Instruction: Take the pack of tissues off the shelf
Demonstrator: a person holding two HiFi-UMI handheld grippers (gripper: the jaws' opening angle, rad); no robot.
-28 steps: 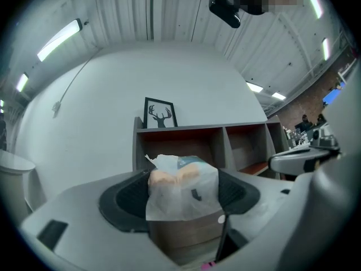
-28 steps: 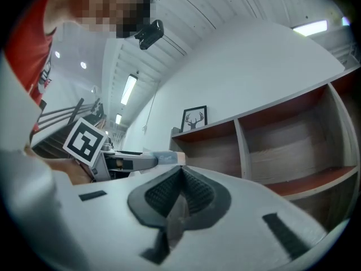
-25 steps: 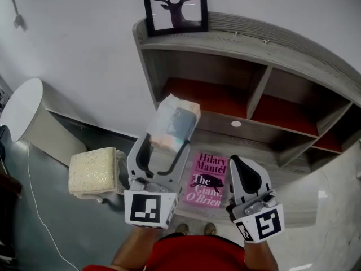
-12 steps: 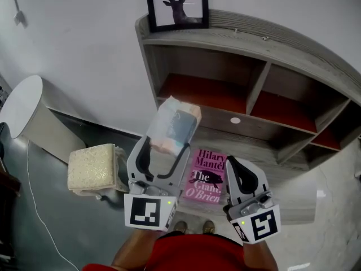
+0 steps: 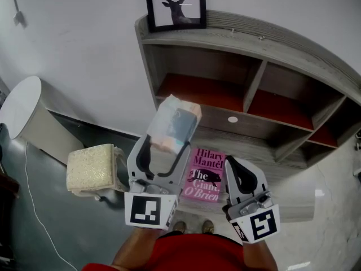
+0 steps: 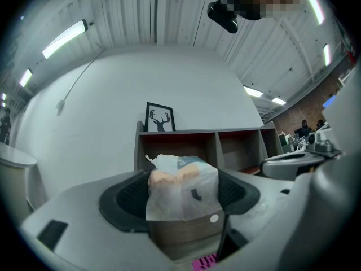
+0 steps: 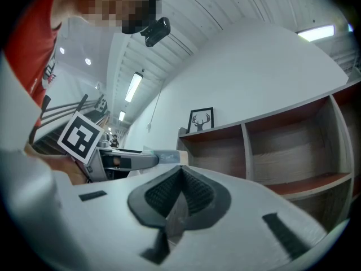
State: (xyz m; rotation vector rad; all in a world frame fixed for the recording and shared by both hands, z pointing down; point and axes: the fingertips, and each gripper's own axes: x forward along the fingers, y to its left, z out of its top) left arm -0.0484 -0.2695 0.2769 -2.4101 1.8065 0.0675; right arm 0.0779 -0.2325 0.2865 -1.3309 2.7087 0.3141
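White wall (image 5: 79, 44) fills the upper left of our head view. Against it, towards 1 o'clock, stands a grey wooden shelf unit (image 5: 265, 44) with red-floored compartments. A framed deer picture (image 5: 175, 3) leans on the unit's top at 12 o'clock.

The pack of tissues (image 5: 174, 122) is off the shelf. It hangs in the air near the centre of the view, in front of the unit's left compartment, tilted with its top towards 1 o'clock. We hold it in the left gripper (image 5: 165, 147), whose jaws stand wide and pinch the pack's lower end. In the left gripper view the dark pads (image 6: 131, 195) press on both sides of the clear-wrapped pack — peach at the top, a blue patch behind.

The right gripper (image 5: 232, 162) sits at 4 o'clock from the pack, well apart from it. Its jaws are pressed together with nothing between them, as the right gripper view shows.

A pink book (image 5: 206, 176) lies flat on the unit's low front ledge, between the two grippers. A pale cushioned stool (image 5: 90, 168) stands on the grey floor (image 5: 34, 219) at 9 o'clock from the left gripper, and a round white table (image 5: 22, 103) sits at the far left edge — about 10 o'clock.
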